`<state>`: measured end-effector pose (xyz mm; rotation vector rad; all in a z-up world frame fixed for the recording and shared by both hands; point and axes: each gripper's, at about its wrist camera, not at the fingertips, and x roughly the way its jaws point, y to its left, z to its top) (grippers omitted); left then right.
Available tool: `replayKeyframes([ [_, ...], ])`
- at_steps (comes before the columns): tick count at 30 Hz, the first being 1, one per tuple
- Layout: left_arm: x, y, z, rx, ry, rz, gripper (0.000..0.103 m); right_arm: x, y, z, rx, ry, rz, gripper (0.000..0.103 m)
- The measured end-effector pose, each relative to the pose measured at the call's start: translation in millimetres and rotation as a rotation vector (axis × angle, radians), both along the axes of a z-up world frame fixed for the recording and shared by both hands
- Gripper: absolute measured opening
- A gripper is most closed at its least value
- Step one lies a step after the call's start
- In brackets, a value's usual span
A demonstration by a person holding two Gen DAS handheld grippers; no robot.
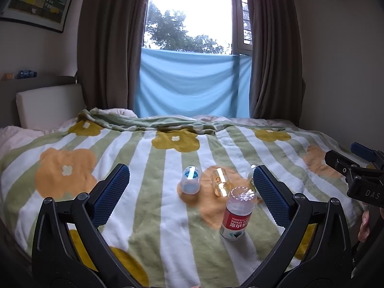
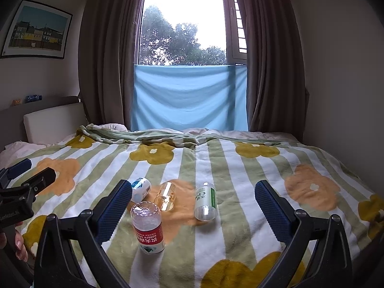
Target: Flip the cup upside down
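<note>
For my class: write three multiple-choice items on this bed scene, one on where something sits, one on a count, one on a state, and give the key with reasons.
1. Where is the red-label bottle relative to the other containers?
A. Nearest the cameras
B. Farthest back
C. Off the blanket

2. How many containers are on the blanket?
A. Two
B. Four
C. Six

3. How are the right gripper and left gripper?
A. Both open and empty
B. Both shut
C. One shut on a bottle

Key: 1 A, it stands lowest in both views. 2 B, the right wrist view shows the red-label bottle, amber cup, blue-label container and green-label bottle. 3 A, each pair of fingers is spread wide with nothing between.
</note>
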<state>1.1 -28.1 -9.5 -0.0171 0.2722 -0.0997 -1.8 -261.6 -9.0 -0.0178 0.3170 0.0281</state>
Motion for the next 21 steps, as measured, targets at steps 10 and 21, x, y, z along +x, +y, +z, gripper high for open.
replayKeyframes([
  [10, -1.9, -4.4, -0.4, 0.015, -0.007, 0.001, 0.103, -4.0, -4.3, 1.8, 0.014, -0.003, -0.009, 0.102],
  [21, -6.4, -1.7, 1.7, 0.027, -0.025, 0.004, 0.103, -4.5, -6.5, 3.0, 0.025, 0.0, -0.01, 0.102],
])
